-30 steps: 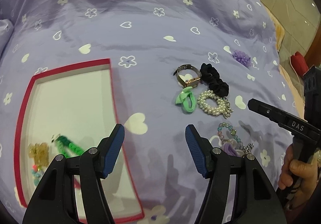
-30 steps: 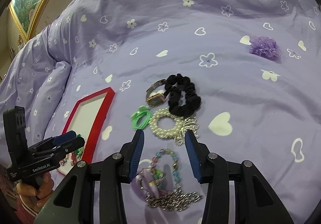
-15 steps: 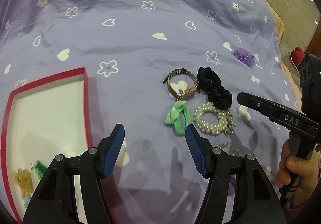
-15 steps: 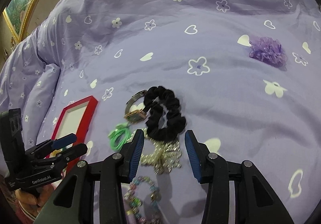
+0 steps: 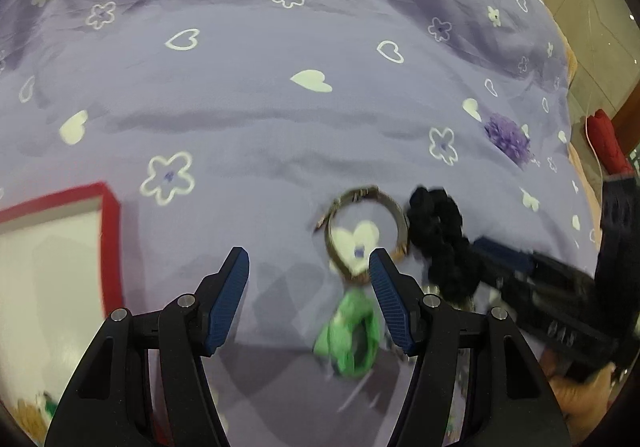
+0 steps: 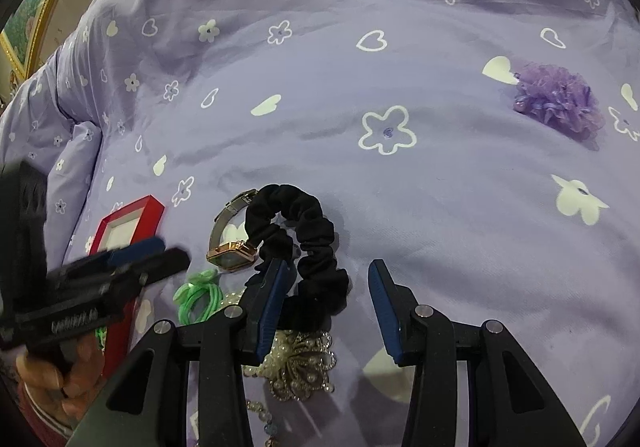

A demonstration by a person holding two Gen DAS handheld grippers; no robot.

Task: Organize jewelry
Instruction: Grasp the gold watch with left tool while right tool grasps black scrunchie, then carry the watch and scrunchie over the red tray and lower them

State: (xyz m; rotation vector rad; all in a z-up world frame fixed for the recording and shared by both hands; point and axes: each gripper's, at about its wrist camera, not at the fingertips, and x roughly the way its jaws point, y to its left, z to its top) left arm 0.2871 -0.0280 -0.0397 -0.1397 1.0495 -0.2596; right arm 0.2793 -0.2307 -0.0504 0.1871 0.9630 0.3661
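Note:
On the purple bedspread lie a watch [image 5: 396, 215], a green hair tie [image 5: 352, 339], a black scrunchie [image 5: 436, 231] and a pearl bracelet [image 6: 296, 359]. My left gripper [image 5: 309, 259] is open above the cloth; the green tie lies blurred between its fingers, close to the right one, and the watch sits just ahead of that fingertip. My right gripper [image 6: 328, 267] is open over the scrunchie [image 6: 312, 231], whose near loop lies against the left finger. The watch [image 6: 232, 253] and green tie [image 6: 200, 293] sit to its left.
A red-rimmed white tray [image 5: 112, 231] lies at the left, with a few pieces in its near corner. A purple flower clip [image 6: 560, 103] rests apart at the far right. A beaded bracelet [image 6: 260, 411] lies under the right gripper. Bed edge and floor show far right.
The left gripper has swung right from over the tray to the green tie and watch. The right gripper has moved forward from the beaded bracelets to the scrunchie. Both jaws kept their width.

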